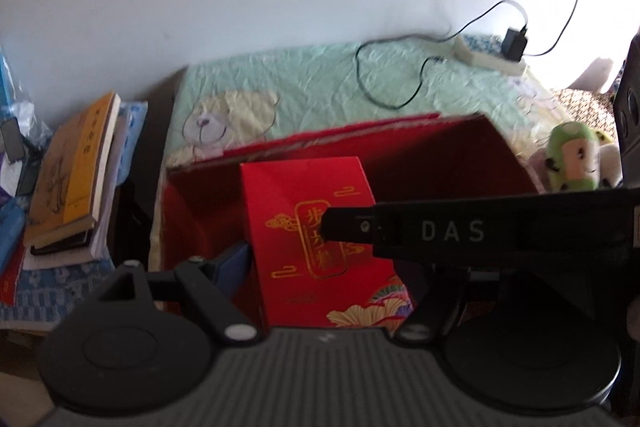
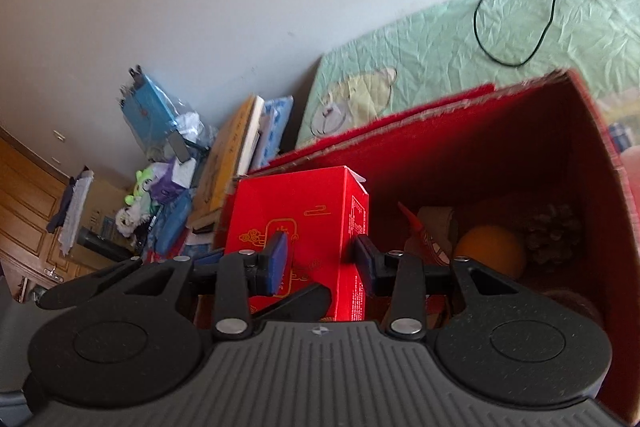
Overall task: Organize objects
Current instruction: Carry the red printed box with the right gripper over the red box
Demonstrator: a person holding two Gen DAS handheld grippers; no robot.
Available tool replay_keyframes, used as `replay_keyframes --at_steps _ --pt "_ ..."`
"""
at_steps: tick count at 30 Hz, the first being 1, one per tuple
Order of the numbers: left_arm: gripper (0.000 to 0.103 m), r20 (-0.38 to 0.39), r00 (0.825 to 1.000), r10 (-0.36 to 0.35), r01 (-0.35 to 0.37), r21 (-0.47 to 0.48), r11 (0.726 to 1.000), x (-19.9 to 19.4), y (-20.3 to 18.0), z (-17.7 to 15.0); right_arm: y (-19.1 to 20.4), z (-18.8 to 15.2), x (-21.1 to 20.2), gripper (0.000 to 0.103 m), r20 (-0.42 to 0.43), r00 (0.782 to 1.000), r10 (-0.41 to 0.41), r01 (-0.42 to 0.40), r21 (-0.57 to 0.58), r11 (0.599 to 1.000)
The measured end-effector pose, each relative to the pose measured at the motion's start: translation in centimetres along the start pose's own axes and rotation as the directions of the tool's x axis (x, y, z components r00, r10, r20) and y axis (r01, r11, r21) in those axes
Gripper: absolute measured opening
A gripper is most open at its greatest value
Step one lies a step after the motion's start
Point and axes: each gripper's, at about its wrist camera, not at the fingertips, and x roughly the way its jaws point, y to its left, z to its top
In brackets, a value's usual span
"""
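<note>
Right tongs (image 2: 320,261) clamped on red carton (image 2: 296,227), left tongs (image 1: 316,267) likewise, carton inside big red box (image 2: 600,155), free room rightward

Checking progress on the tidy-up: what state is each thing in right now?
Small red carton: upright, over the open box.
Right gripper: shut on the small red carton.
Left gripper: alongside the carton, grip unclear.
Big red box: open, holding an orange ball and a pinecone.

Power strip (image 1: 486,58) and black cable (image 1: 384,83) on bedspread (image 1: 320,83)
</note>
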Motion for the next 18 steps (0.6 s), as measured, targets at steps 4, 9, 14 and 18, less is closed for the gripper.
replay_keyframes --at_steps 4,9,14,18 --pt "0.075 -0.057 0.998 0.002 -0.004 -0.029 1.000 2.2 1.1 -0.3 -0.7 0.2 2.4 0.040 -0.067 0.998 -0.013 0.014 0.024 1.000" --pt "0.075 -0.095 0.996 0.004 -0.008 -0.038 0.999 3.8 2.2 -0.4 -1.2 0.2 4.3 0.040 -0.117 0.993 -0.013 0.018 0.046 0.999" --pt "0.077 -0.094 0.995 0.017 -0.020 -0.034 0.999 4.5 2.4 -0.3 -2.3 0.5 4.5 0.040 -0.123 0.992 0.018 -0.004 0.108 0.994" --pt "0.080 -0.083 0.996 0.037 -0.038 -0.013 0.999 4.6 2.1 -0.5 -2.5 0.4 4.4 0.039 -0.114 0.993 0.017 -0.003 0.124 0.992"
